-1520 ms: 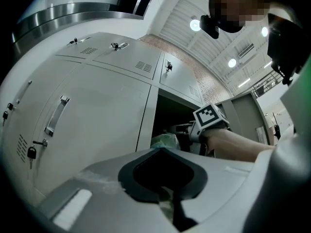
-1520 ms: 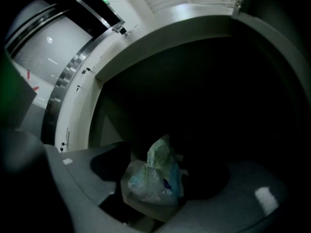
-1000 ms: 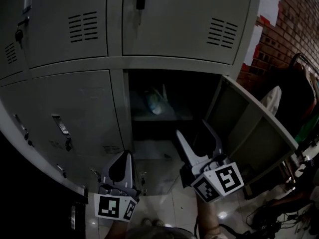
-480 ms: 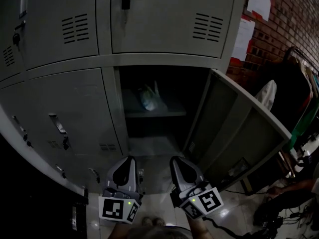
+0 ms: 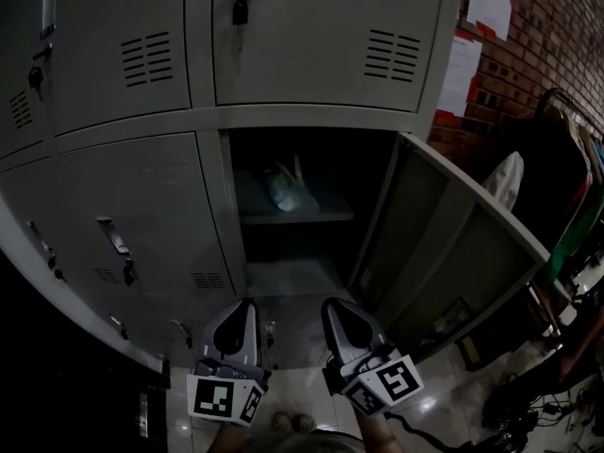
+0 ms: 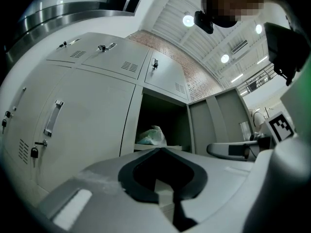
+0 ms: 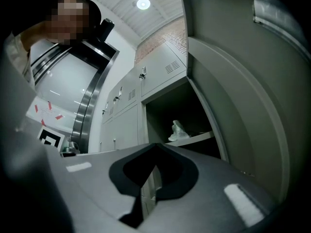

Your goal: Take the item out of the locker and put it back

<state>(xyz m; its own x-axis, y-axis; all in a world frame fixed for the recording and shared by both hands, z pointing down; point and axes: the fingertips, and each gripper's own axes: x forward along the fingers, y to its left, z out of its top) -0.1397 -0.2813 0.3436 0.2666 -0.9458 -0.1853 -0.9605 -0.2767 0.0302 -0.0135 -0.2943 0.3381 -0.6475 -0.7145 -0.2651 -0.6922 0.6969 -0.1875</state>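
A knotted pale plastic bag lies on the shelf inside the open locker; it shows too as the bag in the left gripper view and the bag in the right gripper view. The locker door hangs open to the right. Both grippers hover low in front of the locker, well short of the bag. My left gripper is shut with nothing in it. My right gripper is shut too, empty, jaws pressed together.
Closed grey locker doors with handles fill the left and top; a key hangs in the upper door's lock. A brick wall with paper sheets and hanging clothes stand at right. Tiled floor lies below.
My right gripper has shut its jaws and pulled back down and left, out of the locker's mouth. The view shifted slightly; the left gripper barely moved.
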